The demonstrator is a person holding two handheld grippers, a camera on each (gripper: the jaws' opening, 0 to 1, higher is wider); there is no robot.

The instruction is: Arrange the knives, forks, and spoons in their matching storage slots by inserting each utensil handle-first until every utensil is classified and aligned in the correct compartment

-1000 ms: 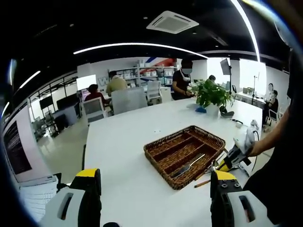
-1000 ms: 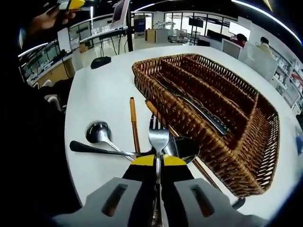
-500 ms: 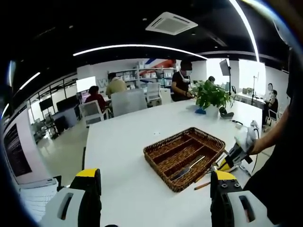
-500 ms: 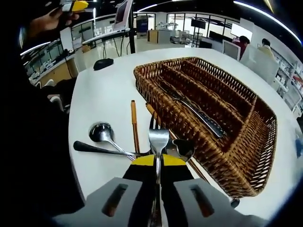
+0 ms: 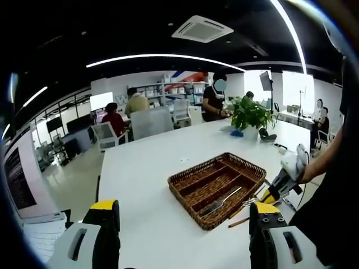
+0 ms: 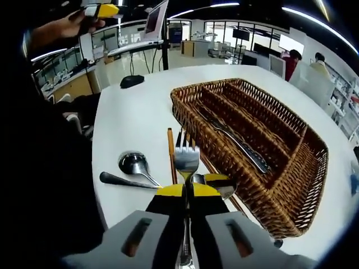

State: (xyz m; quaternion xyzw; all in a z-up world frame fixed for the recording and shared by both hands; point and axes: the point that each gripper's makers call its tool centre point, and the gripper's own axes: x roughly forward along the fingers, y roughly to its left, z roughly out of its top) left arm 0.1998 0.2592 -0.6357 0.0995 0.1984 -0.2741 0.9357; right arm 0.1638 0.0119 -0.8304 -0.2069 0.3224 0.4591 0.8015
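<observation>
In the right gripper view we note a spoon (image 6: 133, 166) lying on the white tabletop (image 6: 134, 117) near its edge, beside a wooden stick (image 6: 170, 154). The right hand-held gripper (image 6: 187, 191) is clamped on a fork (image 6: 186, 159), tines forward, just short of the wicker tray (image 6: 291, 185) (one utensil (image 6: 238, 144) lies in a long slot). In the left gripper view the left hand-held gripper (image 5: 182, 216) stands wide apart, holding nothing, well back from the tray.
</observation>
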